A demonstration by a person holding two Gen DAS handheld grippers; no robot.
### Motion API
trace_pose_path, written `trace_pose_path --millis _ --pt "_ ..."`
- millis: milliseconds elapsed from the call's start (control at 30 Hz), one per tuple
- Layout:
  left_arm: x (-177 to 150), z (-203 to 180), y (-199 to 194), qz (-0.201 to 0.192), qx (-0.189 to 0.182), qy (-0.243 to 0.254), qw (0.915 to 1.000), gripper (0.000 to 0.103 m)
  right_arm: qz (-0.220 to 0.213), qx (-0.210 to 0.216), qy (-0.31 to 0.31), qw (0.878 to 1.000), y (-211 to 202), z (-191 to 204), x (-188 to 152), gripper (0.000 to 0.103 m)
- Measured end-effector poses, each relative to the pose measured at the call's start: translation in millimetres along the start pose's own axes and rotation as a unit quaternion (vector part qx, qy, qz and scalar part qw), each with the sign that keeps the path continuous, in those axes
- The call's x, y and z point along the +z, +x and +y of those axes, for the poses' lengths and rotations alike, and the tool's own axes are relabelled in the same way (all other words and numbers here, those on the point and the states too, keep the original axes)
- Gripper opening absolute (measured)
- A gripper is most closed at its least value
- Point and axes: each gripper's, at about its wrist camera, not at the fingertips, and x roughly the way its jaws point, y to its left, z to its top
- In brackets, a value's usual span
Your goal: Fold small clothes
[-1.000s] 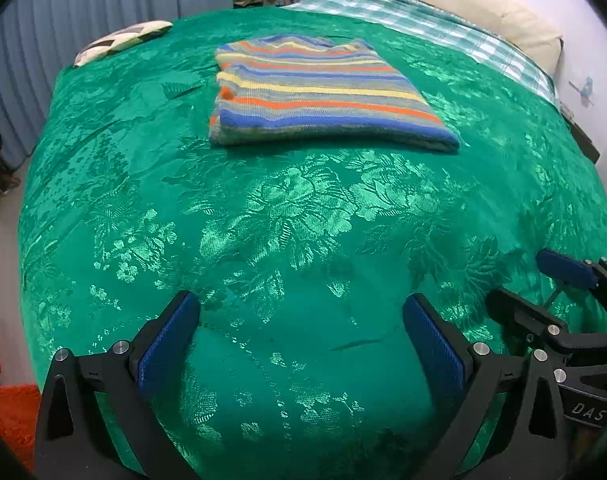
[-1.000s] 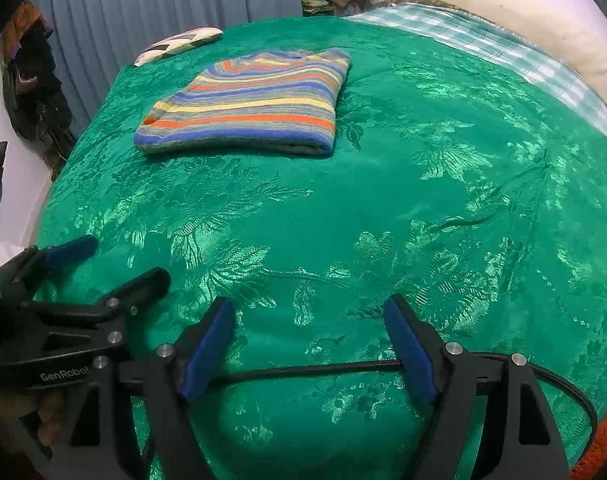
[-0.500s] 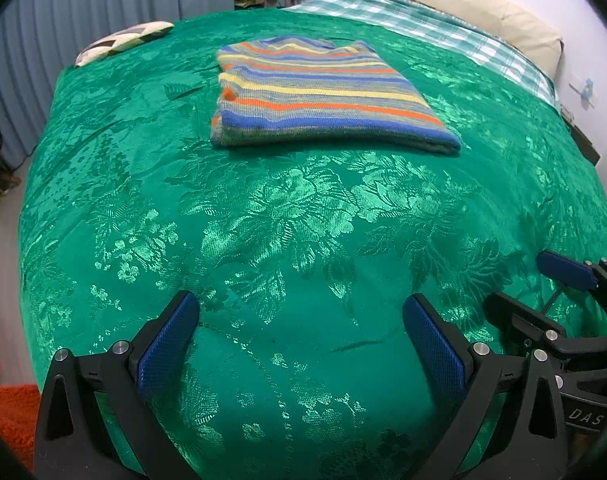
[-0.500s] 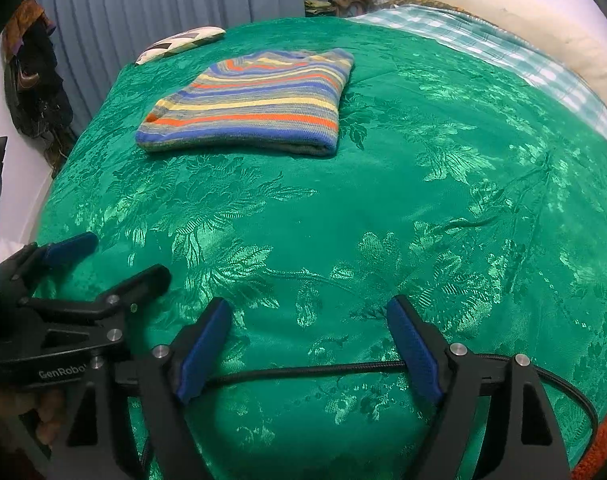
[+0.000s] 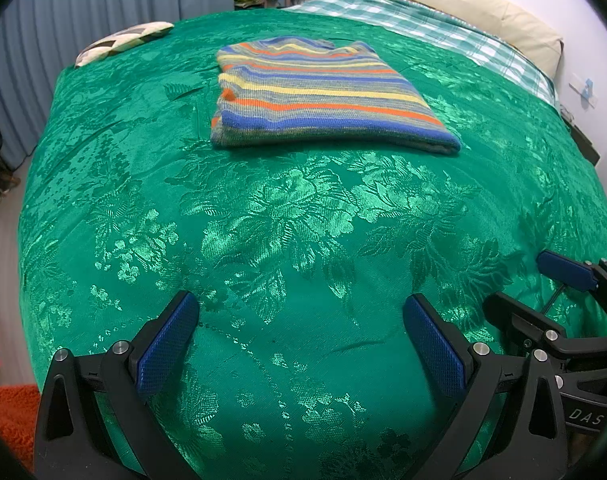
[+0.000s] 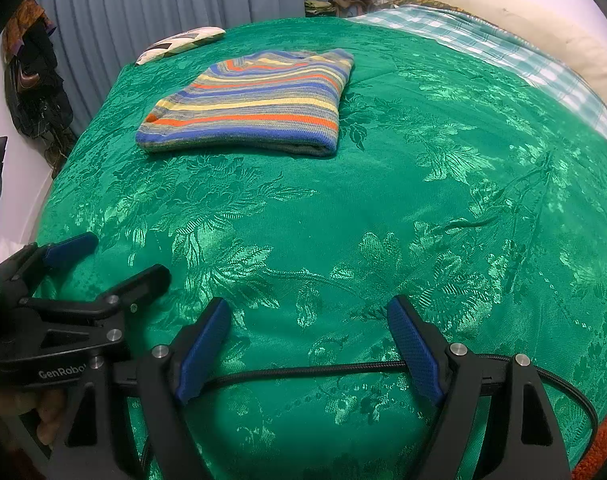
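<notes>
Nothing has shifted since the earlier frames: both grippers hover where they were, and the folded garment lies as it did.

Filling nearly all of both views is a green bedspread (image 5: 303, 240), a glossy damask-like cloth woven with shiny leaf and flower figures, smooth apart from a few shallow creases. Along its far edge, toward one o'clock in the left wrist view, runs a teal-and-white checked sheet (image 5: 443, 28), and beyond that a long cream pillow (image 5: 463, 0). Pleated blue-grey curtains (image 6: 163, 8) hang at eleven o'clock.

The striped knit garment (image 5: 323, 96) lies at twelve o'clock on the bedspread, folded into a flat, thick rectangle with rounded fold edges; its ribbed bands run blue, orange, yellow and grey. It is well apart from both grippers. A small flat patterned cushion (image 5: 123, 42) sits at eleven o'clock near the bed's far corner; its fabric is too distant to make out, perhaps cotton.

The left gripper (image 5: 301, 336) is at six o'clock in its own view, black plastic arms ending in textured blue pads, jaws wide apart with only bedspread between them. The right gripper (image 6: 307, 344) is likewise spread, gripping nothing, with a braided black cable (image 6: 303, 372) crossing behind its pads. Each gripper shows in the other's view, just beside its neighbour. An orange shaggy rug (image 5: 7, 412) peeks in at eight o'clock.
</notes>
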Motion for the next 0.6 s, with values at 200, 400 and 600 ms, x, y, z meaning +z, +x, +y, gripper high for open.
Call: trace_pose_path --millis 200,400,600 --pt "0 0 0 0.000 0.000 0.000 1.0000 0.102 0.000 0.000 0.000 1.000 0 0 0 0.081" --pt "0 1 -2 -0.002 -0.009 0.001 1.0000 0.102 -0.004 -0.036 -0.011 0.999 -15 6 6 0.079" --pt "1 1 -2 -0.003 -0.009 0.001 1.0000 0.102 -0.046 -0.146 -0.059 0.986 -73 20 21 0.082"
